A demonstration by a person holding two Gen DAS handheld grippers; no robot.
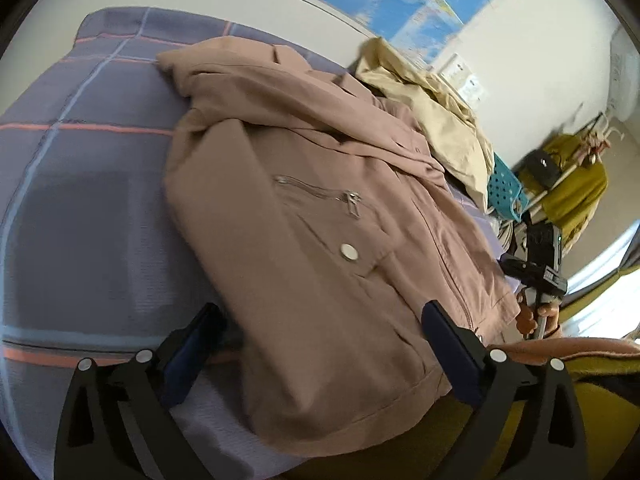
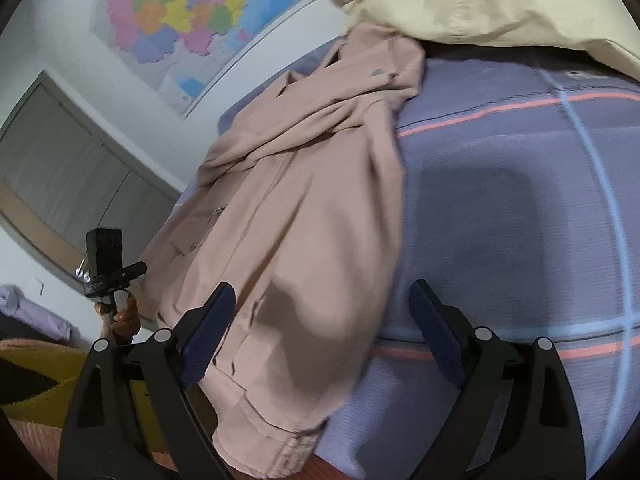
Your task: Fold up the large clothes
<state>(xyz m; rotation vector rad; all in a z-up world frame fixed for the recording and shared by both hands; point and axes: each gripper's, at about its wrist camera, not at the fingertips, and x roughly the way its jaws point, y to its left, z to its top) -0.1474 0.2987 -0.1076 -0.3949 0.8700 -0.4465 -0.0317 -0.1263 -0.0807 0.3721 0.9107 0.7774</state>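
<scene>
Across the bed (image 1: pixel 80 200), at twelve o'clock of both spread, empty tongs (image 1: pixel 324 340) (image 2: pixel 320 320), the pink jacket (image 1: pixel 300 240) is laid: soft, floppy, best pinched at the hem corners

Pink jacket (image 1: pixel 312 240) (folded), plaid bedspread (image 1: pixel 80 184)

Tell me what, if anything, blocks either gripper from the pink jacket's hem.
Nothing visible does. The left gripper and right gripper stand open right over the pink jacket; the cream garment lies beyond it on the bed.
</scene>
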